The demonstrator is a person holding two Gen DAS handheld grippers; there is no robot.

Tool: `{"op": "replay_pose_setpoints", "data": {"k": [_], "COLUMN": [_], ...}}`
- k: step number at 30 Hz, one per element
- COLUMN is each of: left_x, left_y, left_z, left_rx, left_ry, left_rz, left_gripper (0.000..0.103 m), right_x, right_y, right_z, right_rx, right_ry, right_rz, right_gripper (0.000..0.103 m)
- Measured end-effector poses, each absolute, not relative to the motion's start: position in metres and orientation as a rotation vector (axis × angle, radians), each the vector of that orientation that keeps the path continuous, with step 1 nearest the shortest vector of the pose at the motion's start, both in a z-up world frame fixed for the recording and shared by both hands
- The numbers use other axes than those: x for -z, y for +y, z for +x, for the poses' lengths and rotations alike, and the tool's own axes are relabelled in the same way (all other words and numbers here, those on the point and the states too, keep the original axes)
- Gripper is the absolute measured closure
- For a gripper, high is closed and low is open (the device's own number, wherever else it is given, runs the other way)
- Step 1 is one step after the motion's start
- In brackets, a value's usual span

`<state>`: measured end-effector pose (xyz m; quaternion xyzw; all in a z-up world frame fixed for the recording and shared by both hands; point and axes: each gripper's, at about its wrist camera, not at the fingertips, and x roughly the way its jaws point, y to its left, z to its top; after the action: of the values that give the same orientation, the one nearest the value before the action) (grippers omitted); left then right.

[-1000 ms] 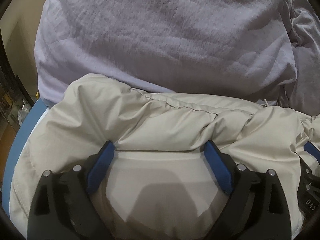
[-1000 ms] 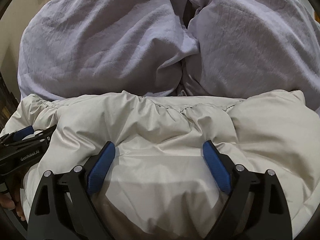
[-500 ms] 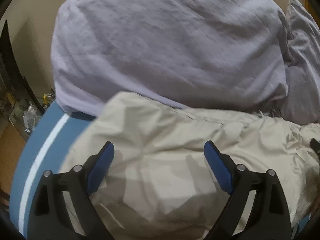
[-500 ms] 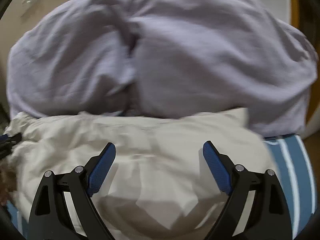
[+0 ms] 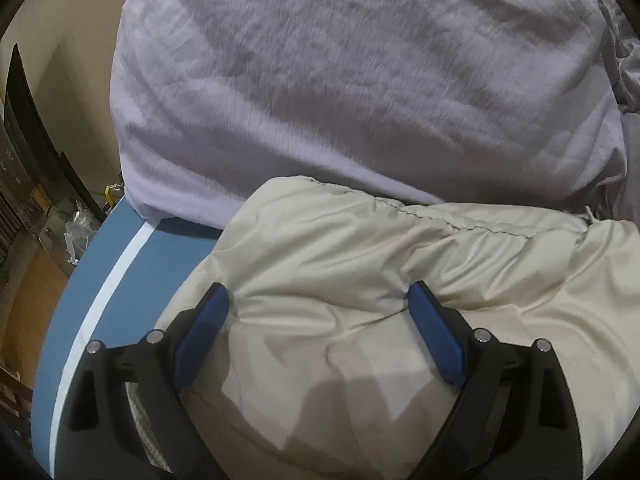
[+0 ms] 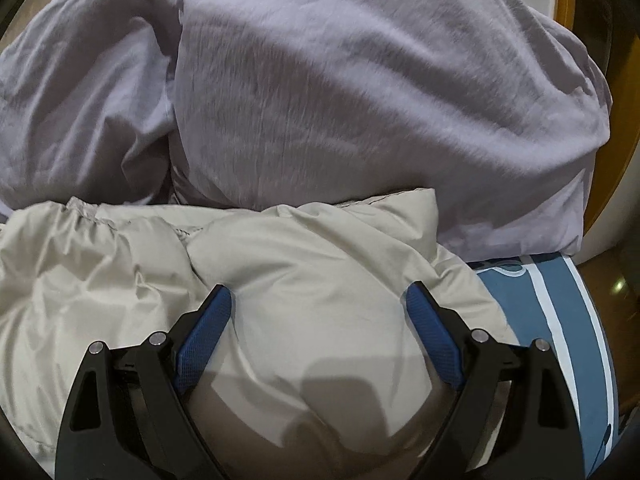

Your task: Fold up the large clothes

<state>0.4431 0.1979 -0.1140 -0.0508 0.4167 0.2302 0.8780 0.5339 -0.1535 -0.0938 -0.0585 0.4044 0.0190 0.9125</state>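
Note:
A beige puffy jacket [image 5: 400,280] lies folded on a blue bed sheet; it also shows in the right wrist view [image 6: 280,280]. My left gripper [image 5: 318,300] is open, with its blue pads [image 5: 200,332] spread over the jacket's left part and pressing lightly into the fabric. My right gripper [image 6: 318,300] is open over the jacket's right end, with blue pads [image 6: 204,332] resting on the puffy fabric. Neither holds anything.
Large lavender pillows or a duvet [image 5: 360,80] are piled just behind the jacket, also in the right wrist view [image 6: 360,100]. The blue sheet with white stripes [image 5: 120,272] shows at the left bed edge and at the right edge [image 6: 552,320]. Shelving and floor [image 5: 32,200] lie beyond the left edge.
Both grippers have shifted outward along the jacket: the left toward the left bed edge, the right toward the right edge. The other gripper no longer shows in either view.

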Motion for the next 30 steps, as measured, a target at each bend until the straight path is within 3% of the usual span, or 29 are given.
{"op": "replay_pose_setpoints", "data": {"k": [30], "left_x": [0.13], "left_y": [0.212], "left_z": [0.449], "left_rx": [-0.475], "left_ry": [0.874], "left_rz": [-0.125], "left_gripper": [0.003], "right_x": [0.12], "right_y": [-0.161], "right_z": [0.541], "right_rx": [-0.038], "right_ry": [0.838], "right_rz": [-0.103], "right_gripper": [0.003]}}
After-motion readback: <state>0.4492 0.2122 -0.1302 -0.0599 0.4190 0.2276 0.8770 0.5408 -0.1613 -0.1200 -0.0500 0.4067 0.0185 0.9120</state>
